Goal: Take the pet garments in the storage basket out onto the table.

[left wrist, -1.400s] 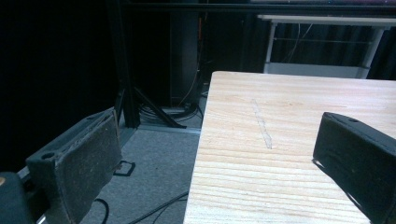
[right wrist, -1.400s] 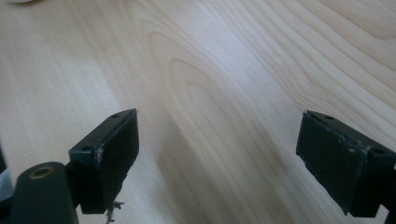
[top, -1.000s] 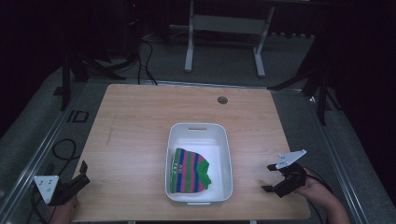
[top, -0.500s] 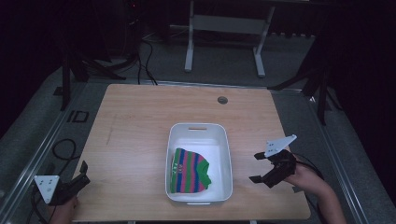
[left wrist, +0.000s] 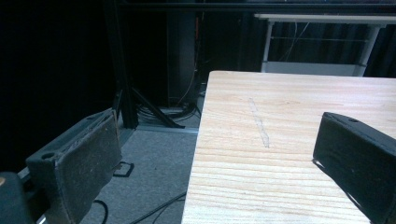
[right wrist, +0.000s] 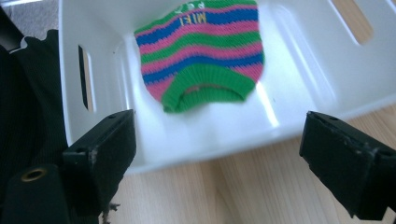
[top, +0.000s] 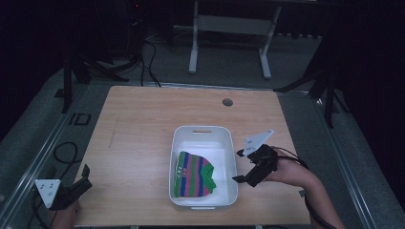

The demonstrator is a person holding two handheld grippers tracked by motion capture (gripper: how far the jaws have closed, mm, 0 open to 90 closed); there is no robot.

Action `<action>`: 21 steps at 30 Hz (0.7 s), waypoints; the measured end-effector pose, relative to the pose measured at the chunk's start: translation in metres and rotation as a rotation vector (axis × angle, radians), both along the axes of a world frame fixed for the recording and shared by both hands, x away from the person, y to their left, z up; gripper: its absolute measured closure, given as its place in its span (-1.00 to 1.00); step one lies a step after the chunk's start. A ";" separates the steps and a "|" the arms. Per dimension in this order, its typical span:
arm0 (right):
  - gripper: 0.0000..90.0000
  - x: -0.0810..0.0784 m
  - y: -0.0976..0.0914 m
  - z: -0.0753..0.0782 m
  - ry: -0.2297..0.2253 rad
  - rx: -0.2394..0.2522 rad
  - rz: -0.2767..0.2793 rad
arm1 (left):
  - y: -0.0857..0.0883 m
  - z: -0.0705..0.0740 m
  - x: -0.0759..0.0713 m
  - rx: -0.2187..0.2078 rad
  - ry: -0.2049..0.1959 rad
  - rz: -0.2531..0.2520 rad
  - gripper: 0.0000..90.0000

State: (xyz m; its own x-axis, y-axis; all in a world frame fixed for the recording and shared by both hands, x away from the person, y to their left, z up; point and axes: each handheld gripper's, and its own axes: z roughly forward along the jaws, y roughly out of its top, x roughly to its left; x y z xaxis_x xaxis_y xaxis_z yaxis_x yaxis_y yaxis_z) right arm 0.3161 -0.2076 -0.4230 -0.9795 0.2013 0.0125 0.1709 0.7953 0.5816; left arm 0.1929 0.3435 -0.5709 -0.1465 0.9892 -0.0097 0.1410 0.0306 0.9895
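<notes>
Two grippers are working at this table, and we are watching the right gripper (top: pixel 241 166) hovering just outside the right wall of the white tub (top: pixel 228 157), its jaws spread wide and gripping nothing. Seen along those jaws in the right gripper view, the right gripper (right wrist: pixel 217 158) is facing the tub (right wrist: pixel 299 70), a smooth, glossy plastic bin with rounded corners and slotted handle holes; beyond the near wall, ahead of the jaws and a little to their left, the striped knit sweater (right wrist: pixel 203 49) is lying flat on the tub floor, a small ribbed garment in pink, blue and green bands with a green hem. From above, the sweater (top: pixel 192 174) is sitting in the near half of the tub, to the left of the right gripper. We are seeing the left gripper (top: pixel 82 179) well apart at the table's near left corner, jaws likewise wide and empty, their flat pads (left wrist: pixel 91 158) looking worn and felt-like. Pale wood-grain table (top: pixel 143 124) is carrying a round grommet hole (top: pixel 228 102) far ahead; around it we are making out grey carpet, cables and a dark room.
</notes>
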 end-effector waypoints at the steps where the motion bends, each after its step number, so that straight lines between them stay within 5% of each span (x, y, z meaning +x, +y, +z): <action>1: -0.75 0.001 0.005 0.000 0.003 -0.004 0.010 | 0.000 0.000 0.000 0.000 0.000 -0.001 -0.97; 21: -0.71 0.010 0.101 -0.031 0.030 -0.125 0.197 | 0.001 0.000 0.000 -0.003 -0.002 -0.012 -0.97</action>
State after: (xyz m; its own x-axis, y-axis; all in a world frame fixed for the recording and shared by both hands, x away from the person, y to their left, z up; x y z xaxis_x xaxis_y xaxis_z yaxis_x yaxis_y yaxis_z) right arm 0.3262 -0.1068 -0.4542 -0.9995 0.0078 0.0297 0.0209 0.8804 0.4738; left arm 0.1927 0.3443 -0.5709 -0.1348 0.9908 -0.0133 0.1395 0.0322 0.9897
